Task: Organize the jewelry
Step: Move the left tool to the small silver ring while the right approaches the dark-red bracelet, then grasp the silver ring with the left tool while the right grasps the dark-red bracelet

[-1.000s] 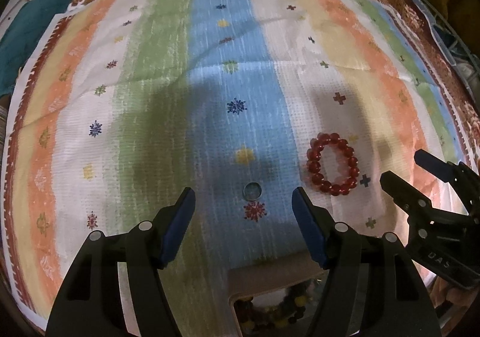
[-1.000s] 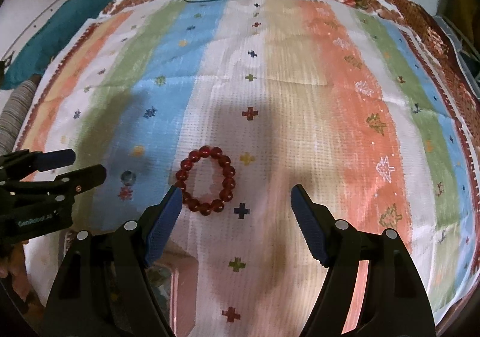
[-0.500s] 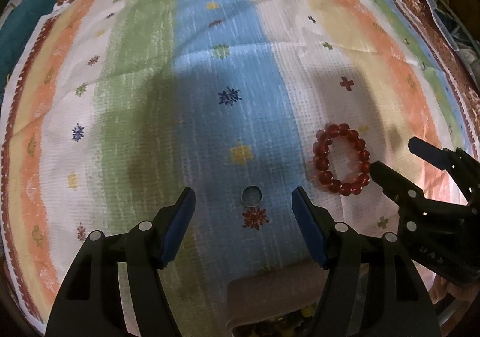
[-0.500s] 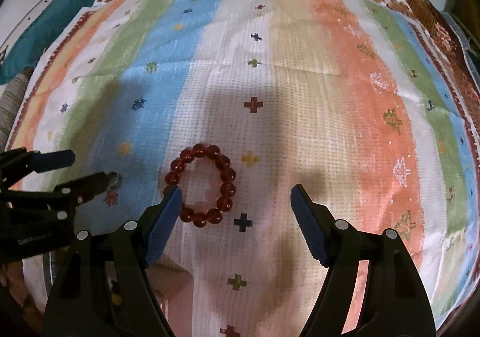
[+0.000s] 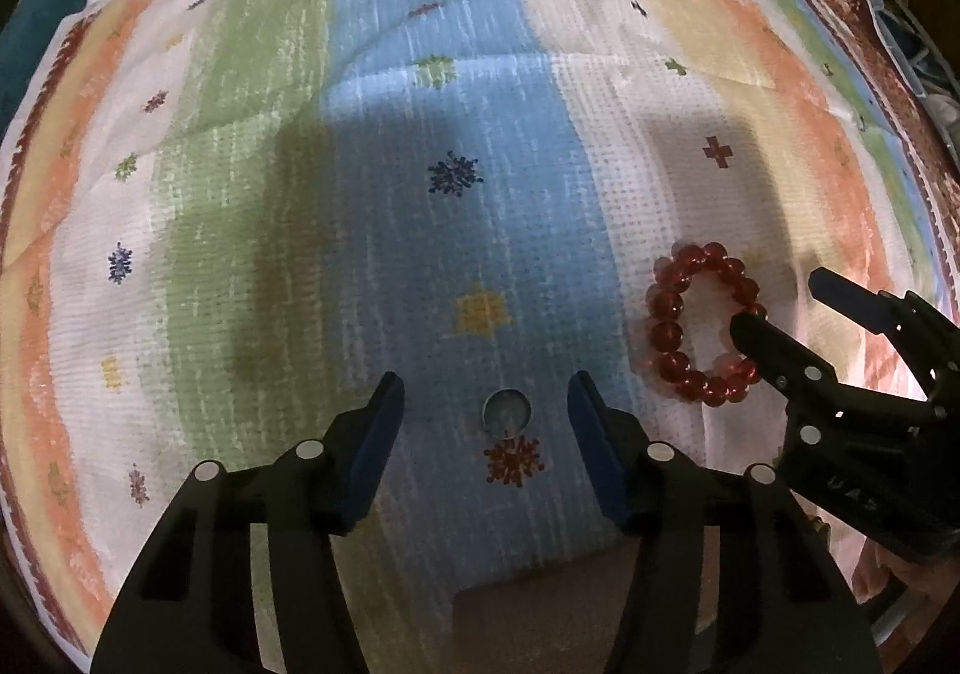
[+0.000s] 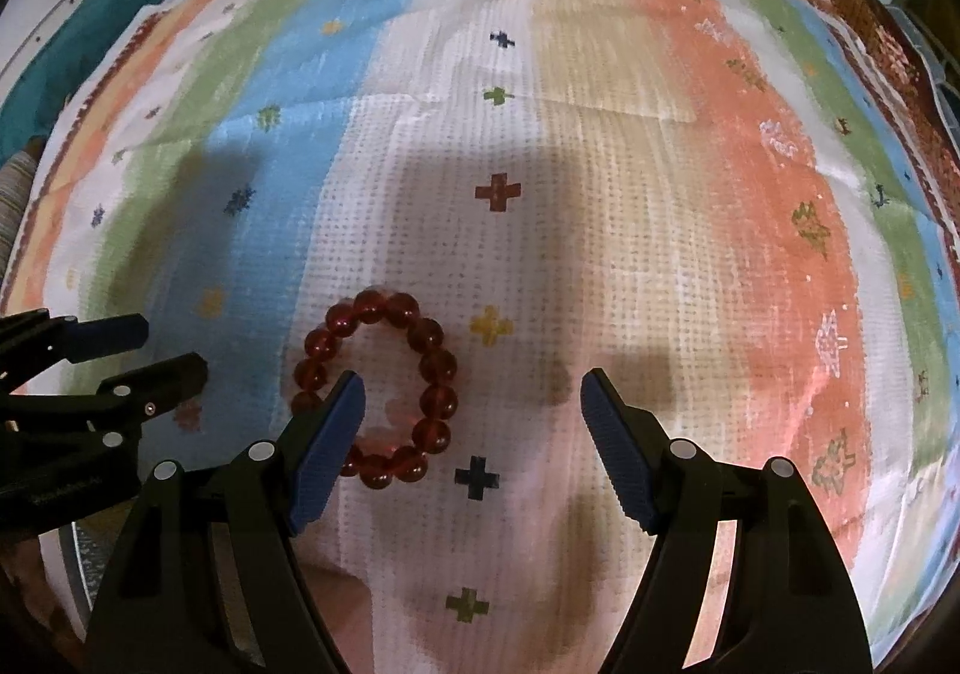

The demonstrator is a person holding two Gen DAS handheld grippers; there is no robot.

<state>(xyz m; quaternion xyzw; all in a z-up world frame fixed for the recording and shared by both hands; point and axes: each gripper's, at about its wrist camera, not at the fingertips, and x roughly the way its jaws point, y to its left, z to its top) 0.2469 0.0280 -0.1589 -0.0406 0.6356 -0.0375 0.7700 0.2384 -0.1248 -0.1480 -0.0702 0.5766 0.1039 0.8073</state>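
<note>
Right tool (image 6: 468, 404): its left finger (image 6: 327, 434) covers part of the red bead bracelet (image 6: 420, 338), near-left arc. Small ring (image 5: 507, 411) left of bracelet: too small to identify. Striped cloth (image 6: 600, 134) cut off at frame edges, far side blurred.

We see a striped woven cloth (image 5: 468, 146) spread over the surface, its bands green, blue, white, cream and orange, with a brown floral border. On its white band lies a red bead bracelet (image 5: 666, 335) (image 6: 432, 368); on the blue band, well apart, a small ring (image 5: 507, 411).
</note>
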